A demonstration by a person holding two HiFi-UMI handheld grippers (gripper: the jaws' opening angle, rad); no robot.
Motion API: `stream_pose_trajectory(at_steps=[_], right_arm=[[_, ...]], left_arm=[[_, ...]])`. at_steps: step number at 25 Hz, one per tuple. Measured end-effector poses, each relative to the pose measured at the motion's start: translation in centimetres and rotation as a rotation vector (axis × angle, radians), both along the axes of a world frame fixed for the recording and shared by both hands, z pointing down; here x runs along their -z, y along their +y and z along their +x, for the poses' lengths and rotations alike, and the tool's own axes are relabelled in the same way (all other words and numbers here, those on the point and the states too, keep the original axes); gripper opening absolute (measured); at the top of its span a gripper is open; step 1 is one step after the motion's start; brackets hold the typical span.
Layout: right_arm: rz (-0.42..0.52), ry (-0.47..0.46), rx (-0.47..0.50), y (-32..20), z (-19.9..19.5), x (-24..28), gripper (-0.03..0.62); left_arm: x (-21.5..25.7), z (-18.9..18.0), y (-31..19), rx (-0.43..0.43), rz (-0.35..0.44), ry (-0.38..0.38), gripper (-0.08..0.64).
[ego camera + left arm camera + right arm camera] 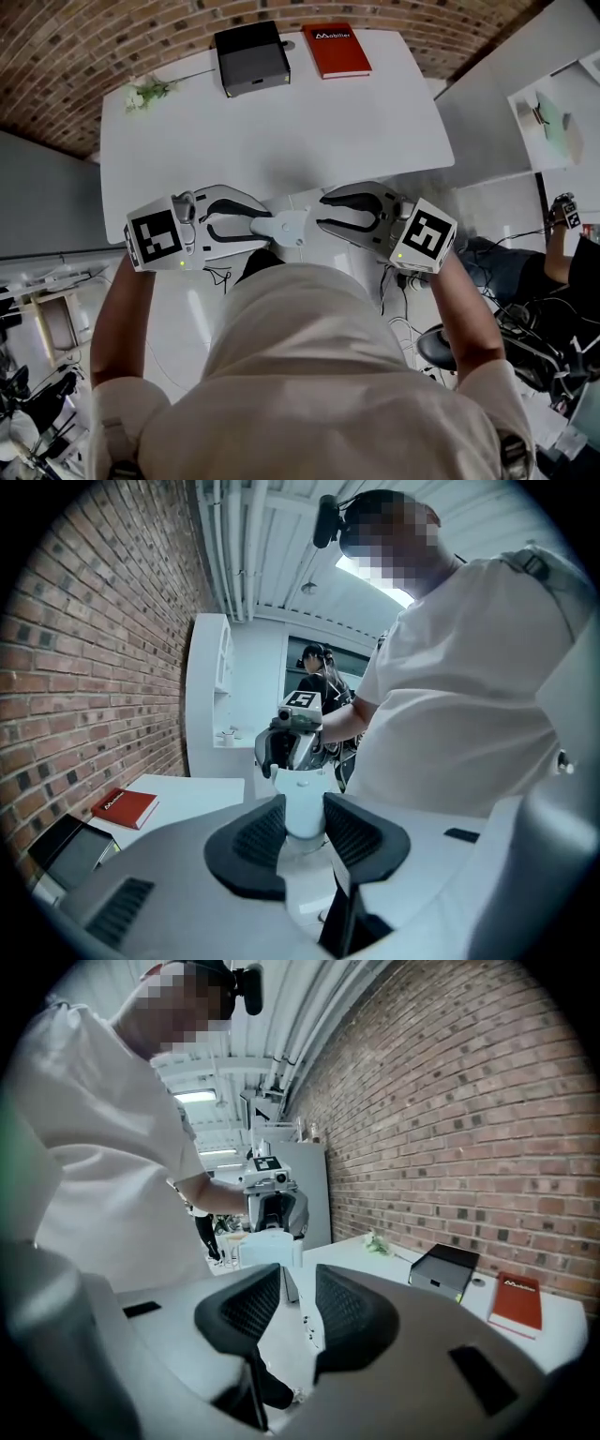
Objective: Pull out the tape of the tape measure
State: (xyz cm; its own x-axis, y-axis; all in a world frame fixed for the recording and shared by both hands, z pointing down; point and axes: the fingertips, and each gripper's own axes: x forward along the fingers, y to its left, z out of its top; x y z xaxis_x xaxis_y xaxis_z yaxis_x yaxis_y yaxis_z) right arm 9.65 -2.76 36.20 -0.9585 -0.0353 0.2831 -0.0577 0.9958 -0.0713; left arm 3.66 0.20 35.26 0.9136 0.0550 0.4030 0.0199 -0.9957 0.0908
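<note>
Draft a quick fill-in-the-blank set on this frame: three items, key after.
1. The white tape measure is clamped in the person's ____ hand-held gripper.
2. At the far edge of the table, a ____ book lies beside the black box.
3. The wall beyond the table is made of ____.

Missing words: left; red; brick.

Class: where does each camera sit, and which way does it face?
Head view: on the head, looking steeply down at the table; torso, forearms show.
Left gripper view: on left gripper, facing right gripper; torso shows.
Right gripper view: on right gripper, facing left gripper; torso shows.
All share the tape measure, red book.
</note>
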Motion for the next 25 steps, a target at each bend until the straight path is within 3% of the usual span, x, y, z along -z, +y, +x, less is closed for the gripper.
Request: stream_pose_trajectory(at_steps=[16, 25], right_arm=[[-0.075, -0.059, 0.231, 0.1, -1.6, 1.4, 0.106], [-0.048, -0.042, 0.212, 0.0, -2.1, 0.7, 0.065]], left_arm=[[1.3, 0.4, -0.7, -0.074, -0.030, 0.042, 0.123], [-0.1, -0.4, -0.5, -0.057, -0.031, 0.002, 0.123]])
